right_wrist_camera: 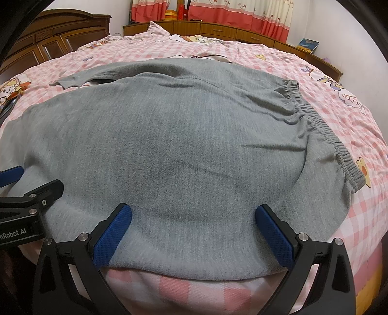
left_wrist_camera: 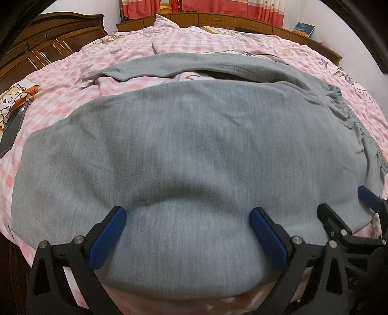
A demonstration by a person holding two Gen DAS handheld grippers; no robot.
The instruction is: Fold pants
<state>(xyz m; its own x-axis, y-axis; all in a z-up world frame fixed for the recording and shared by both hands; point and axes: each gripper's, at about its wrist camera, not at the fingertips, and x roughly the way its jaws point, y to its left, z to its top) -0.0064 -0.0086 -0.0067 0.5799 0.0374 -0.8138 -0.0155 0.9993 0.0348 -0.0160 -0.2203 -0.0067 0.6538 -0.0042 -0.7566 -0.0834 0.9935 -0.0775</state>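
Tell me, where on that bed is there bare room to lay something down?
Bare bedspread lies beyond the waistband, toward the wooden ledge, and between the far leg and the headboard. The near edge is crowded: gray pants, both sets of jaws.

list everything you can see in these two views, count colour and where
pants: one, grey, spread across the bed, elastic waistband on the right, far leg lying apart at the back left
bedsheet: one, pink and white check with cartoon prints, covering the bed
phone or tablet: one, dark, on the sheet at the left edge
headboard: one, dark brown wood, far left
low cabinets: one run, brown wood, along the far wall
curtains: pink and cream, above the cabinets
book: one, blue cover, on the cabinets at right
left gripper: black with blue pads, open, over the pants' near edge
right gripper: same, open, beside it
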